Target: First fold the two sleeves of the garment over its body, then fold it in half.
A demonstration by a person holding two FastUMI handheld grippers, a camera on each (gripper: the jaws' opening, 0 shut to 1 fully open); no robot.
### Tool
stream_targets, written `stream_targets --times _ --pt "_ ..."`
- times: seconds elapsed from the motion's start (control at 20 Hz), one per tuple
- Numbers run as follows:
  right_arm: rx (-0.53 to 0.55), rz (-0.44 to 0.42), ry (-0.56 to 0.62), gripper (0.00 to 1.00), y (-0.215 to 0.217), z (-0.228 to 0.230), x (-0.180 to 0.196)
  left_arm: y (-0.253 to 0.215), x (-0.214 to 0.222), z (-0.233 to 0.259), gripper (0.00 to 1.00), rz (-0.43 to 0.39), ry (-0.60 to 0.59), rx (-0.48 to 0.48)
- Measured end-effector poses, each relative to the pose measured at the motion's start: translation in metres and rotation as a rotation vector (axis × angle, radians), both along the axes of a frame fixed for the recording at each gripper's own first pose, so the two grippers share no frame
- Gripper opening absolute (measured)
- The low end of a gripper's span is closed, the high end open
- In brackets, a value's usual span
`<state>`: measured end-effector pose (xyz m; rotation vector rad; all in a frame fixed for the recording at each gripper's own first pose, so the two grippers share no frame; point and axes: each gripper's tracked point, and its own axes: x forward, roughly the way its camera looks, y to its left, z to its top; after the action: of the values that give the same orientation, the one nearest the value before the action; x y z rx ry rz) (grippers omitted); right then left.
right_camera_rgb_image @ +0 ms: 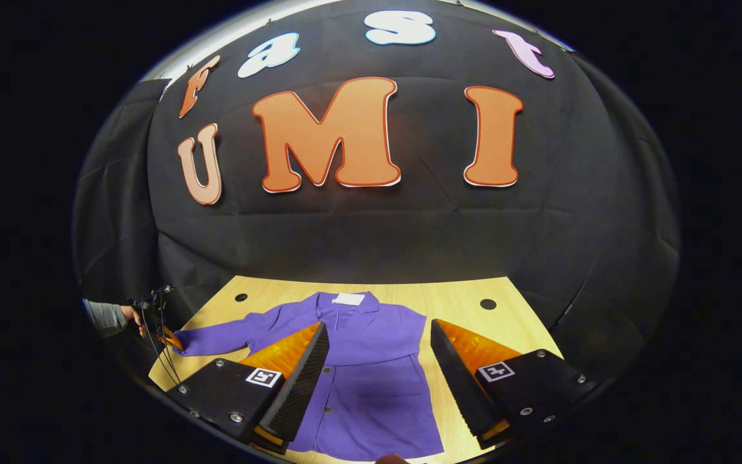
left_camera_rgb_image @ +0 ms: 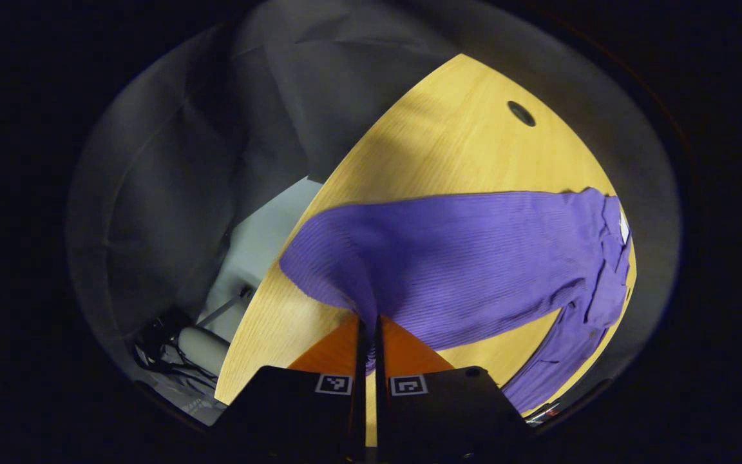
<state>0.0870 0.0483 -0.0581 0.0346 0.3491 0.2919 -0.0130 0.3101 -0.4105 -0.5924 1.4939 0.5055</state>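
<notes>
The left hand-held gripper [left_camera_rgb_image: 368, 341] pinches the purple shirt's sleeve cuff [left_camera_rgb_image: 345, 270]; the right hand-held gripper [right_camera_rgb_image: 377, 361] hovers wide apart. A shallow pinch could let the cuff slip mid-fold, bunching on the table [left_camera_rgb_image: 461, 142].

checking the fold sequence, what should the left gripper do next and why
Probably lift and carry the sleeve across onto the shirt body. The left gripper looks shut on the cuff, that sleeve still lies spread out on the table, and the right gripper hangs open above.

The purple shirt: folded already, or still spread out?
Mostly spread: the shirt lies flat on the table, one sleeve stretched sideways.
</notes>
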Motion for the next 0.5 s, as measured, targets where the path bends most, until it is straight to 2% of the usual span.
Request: stream_targets --times 0.3,0.5 --pt "0.018 -0.004 -0.031 0.95 -0.017 0.009 0.000 -0.034 0.039 0.047 0.07 -0.117 -0.083 0.010" --pt "0.023 0.006 -0.043 0.95 -0.026 0.011 -0.001 -0.078 0.082 0.094 0.07 -0.241 -0.174 0.025"
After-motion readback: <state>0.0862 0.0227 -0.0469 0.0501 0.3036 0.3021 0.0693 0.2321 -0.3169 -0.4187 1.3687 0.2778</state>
